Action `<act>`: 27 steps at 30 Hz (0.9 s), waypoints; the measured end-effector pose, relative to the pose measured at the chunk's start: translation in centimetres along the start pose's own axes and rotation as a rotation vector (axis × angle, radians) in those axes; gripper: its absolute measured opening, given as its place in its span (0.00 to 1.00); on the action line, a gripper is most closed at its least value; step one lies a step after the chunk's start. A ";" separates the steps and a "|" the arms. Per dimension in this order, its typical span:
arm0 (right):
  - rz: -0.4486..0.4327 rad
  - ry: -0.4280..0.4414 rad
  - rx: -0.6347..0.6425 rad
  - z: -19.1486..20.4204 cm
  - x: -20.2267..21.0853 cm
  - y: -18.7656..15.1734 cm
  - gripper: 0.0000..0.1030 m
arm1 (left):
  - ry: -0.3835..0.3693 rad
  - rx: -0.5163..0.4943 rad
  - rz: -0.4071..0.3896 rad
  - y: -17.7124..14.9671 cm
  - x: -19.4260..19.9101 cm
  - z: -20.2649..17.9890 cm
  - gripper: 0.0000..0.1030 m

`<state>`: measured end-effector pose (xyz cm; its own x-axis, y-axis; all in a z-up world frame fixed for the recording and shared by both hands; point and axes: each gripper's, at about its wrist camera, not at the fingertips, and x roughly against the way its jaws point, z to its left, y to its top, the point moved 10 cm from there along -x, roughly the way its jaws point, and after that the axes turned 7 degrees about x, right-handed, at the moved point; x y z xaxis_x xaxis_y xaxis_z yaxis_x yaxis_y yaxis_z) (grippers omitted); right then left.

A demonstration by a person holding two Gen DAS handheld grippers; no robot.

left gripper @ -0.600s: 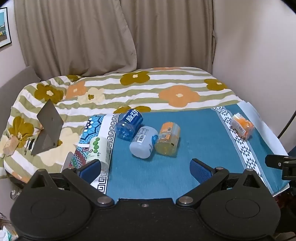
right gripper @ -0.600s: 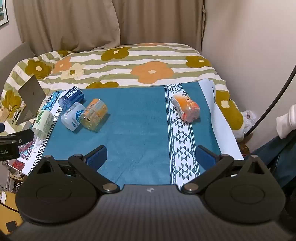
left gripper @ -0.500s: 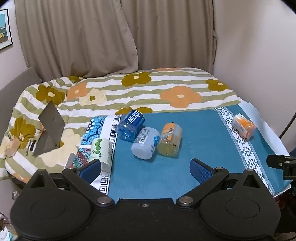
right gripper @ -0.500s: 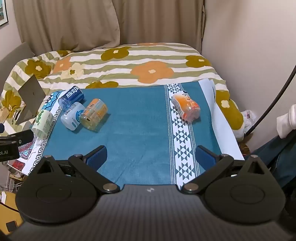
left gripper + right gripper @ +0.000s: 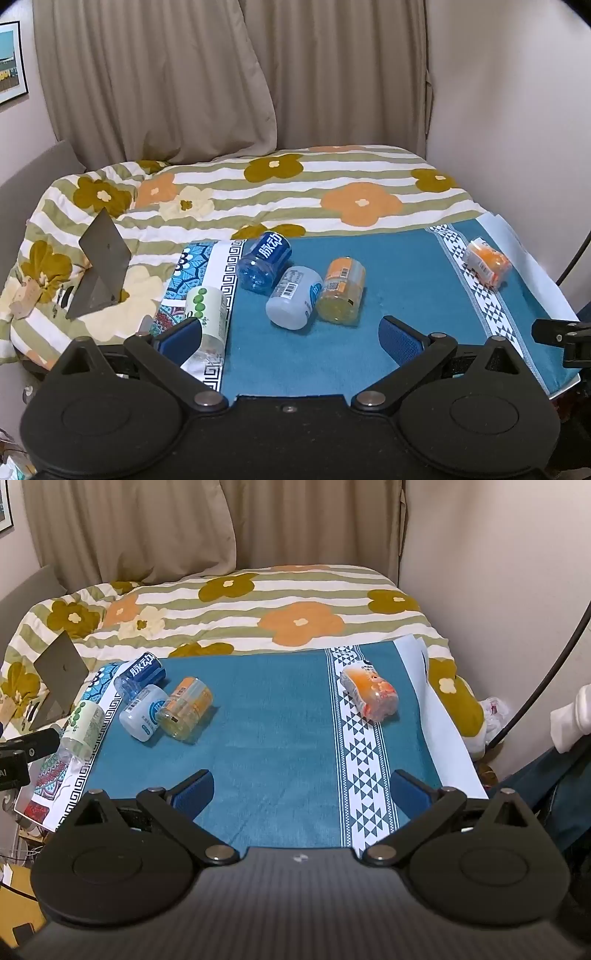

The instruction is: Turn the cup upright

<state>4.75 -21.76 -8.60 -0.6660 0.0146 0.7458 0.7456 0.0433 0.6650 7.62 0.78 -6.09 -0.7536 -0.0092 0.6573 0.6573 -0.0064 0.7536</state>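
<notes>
Teal cloth [image 5: 388,273] over a flowered quilt [image 5: 295,192].

Left gripper [image 5: 290,338]: jaws spread wide, empty, above the cloth's near edge.

Right gripper [image 5: 301,788]: jaws spread wide, empty, above the cloth's near edge.

Cups, all lying on their sides. In the left wrist view:
- blue cup [image 5: 264,262], 11 o'clock of the left gripper;
- white cup [image 5: 293,297], 12 o'clock, touching the blue cup;
- orange cup [image 5: 341,290], 1 o'clock, touching the white cup;
- green-dotted cup [image 5: 207,314], 10 o'clock, on the patterned border, partly behind the left finger.

Orange-and-white cup [image 5: 369,694]: alone at 1 o'clock of the right gripper, on the white triangle band [image 5: 364,760].

Grey stand [image 5: 101,266]: on the quilt, 10 o'clock.
</notes>
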 end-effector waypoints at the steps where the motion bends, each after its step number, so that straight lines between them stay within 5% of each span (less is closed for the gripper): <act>1: -0.001 0.000 0.000 0.0 -0.1 0.0 1.00 | 0.001 -0.001 -0.001 0.1 0.0 0.1 1.00; 27: -0.002 0.002 -0.005 0.6 0.2 0.6 1.00 | -0.001 -0.022 -0.009 0.4 0.5 0.2 1.00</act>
<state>5.03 -21.13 -8.12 -0.6673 0.0122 0.7447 0.7445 0.0385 0.6665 7.55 0.96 -5.47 -0.7595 -0.0083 0.6504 0.6504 -0.0289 0.7591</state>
